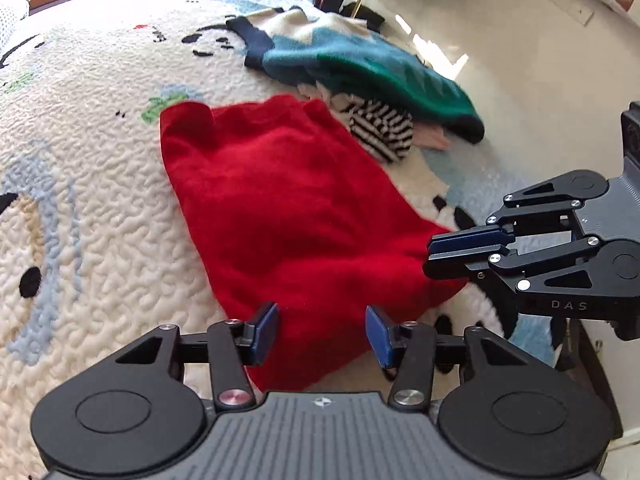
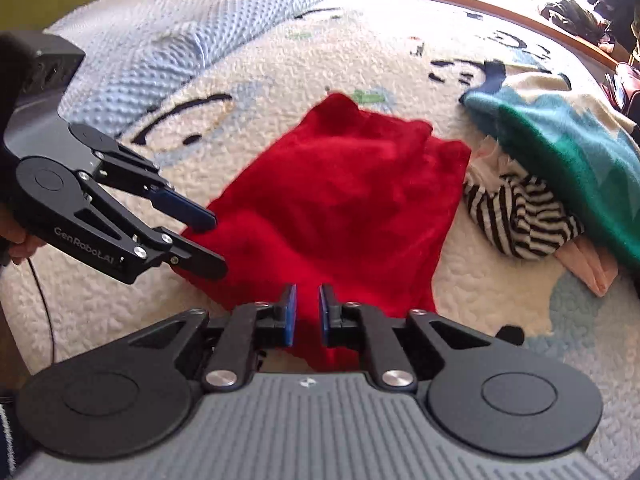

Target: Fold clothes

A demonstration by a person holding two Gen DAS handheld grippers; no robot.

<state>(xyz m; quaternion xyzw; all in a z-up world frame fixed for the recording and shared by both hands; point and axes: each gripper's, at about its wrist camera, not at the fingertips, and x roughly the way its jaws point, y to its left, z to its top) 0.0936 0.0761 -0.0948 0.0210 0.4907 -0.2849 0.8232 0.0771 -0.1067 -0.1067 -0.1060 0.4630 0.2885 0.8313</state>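
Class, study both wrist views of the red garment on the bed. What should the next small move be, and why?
Probably lower both grippers to the red garment's near edge and pinch it for the next fold. It lies spread on the quilt. The left gripper stands open with nothing pinched, and the right gripper, nearly closed, seems to hold nothing, so would need opening first.

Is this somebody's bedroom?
Most likely a bedroom. The clothes lie on a bed with a cartoon-print blanket, a bumpy blue pillow sits at its head, and a red garment is spread out beside other clothes.
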